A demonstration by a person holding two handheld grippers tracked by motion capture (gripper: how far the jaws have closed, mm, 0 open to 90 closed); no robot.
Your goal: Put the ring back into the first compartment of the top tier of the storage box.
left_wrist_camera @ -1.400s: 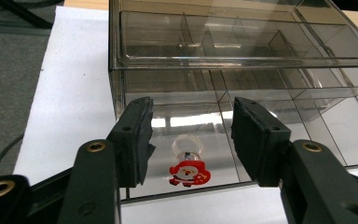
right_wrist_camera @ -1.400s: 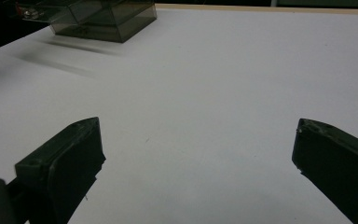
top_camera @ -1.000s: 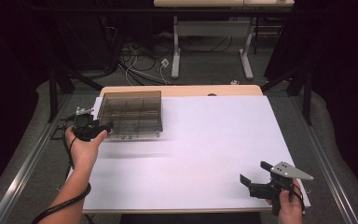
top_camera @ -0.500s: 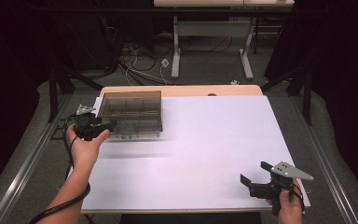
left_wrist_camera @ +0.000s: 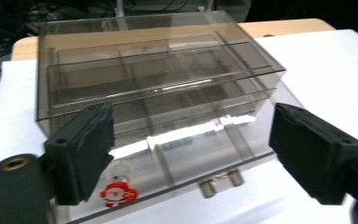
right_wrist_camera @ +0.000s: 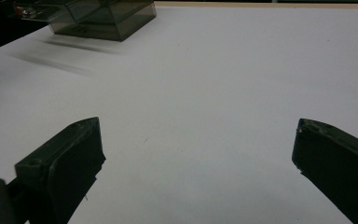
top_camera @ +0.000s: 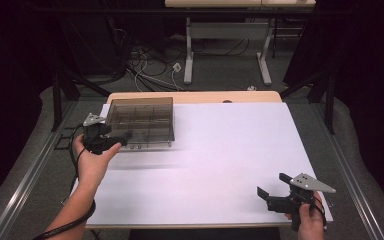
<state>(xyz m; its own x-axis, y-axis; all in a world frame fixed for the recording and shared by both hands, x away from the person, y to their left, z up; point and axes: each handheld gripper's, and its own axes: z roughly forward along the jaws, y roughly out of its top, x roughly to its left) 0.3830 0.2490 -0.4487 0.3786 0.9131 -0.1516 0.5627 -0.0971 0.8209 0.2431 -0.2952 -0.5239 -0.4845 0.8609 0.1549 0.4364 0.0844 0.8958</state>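
Note:
A smoky see-through plastic box (top_camera: 140, 121) with several compartments sits at the back left of the white table top (top_camera: 230, 150). My left gripper (top_camera: 125, 136) is open at the box's front left corner. In the left gripper view the box (left_wrist_camera: 154, 79) rises between and beyond the spread jaws of the left gripper (left_wrist_camera: 192, 116). A small metal latch (left_wrist_camera: 221, 184) and a Santa sticker (left_wrist_camera: 116, 192) show on its clear front part. My right gripper (top_camera: 272, 184) hovers open near the front right edge, holding nothing. In its own view the right gripper (right_wrist_camera: 198, 123) faces bare table, with the box (right_wrist_camera: 107, 16) far off.
A strip of wooden table edge (top_camera: 195, 96) shows behind the white sheet. Beyond it are cables on the floor (top_camera: 150, 60) and the legs of another table (top_camera: 190, 50). Metal rails (top_camera: 25, 180) run along both sides of the table.
My left gripper has edged slightly toward the box's front left corner. The right gripper and the box stay about where they were.

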